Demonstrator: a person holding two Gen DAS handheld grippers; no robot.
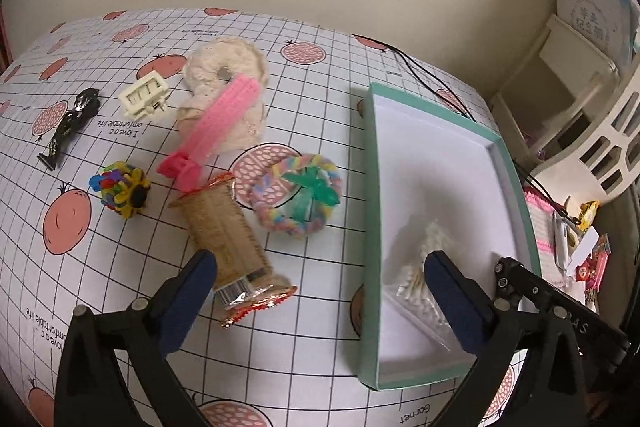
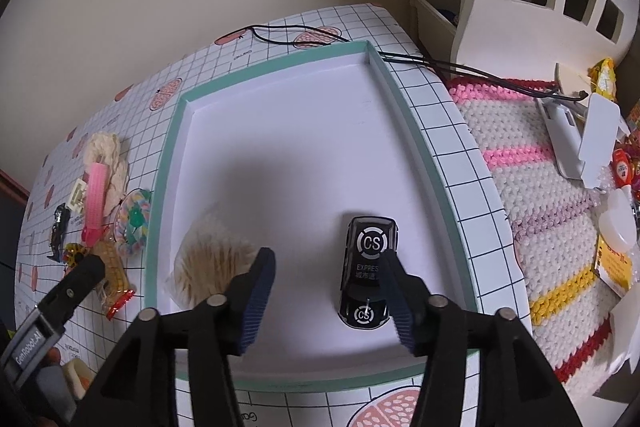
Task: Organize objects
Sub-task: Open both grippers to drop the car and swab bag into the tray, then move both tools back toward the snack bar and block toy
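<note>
Tongs, left (image 1: 320, 279) and right (image 2: 326, 267), gape released (cotton-swab bag (image 1: 420, 283) half-hidden).

The toy car (image 2: 367, 269) is glossy black plastic. The box (image 2: 280, 131) is smooth matt card. The scrunchie (image 1: 224, 95) is soft fuzzy cloth. The biscuit pack (image 1: 230, 247) wears shiny crinkled film.

Box (image 2: 168, 163): mint-green rim, white inside. Toy car (image 2: 366, 267): black, white "CS" rings. Worktop (image 1: 312, 43) cloth: white, dark grid, pink fruit prints. Comb (image 1: 216, 123): pink.
</note>
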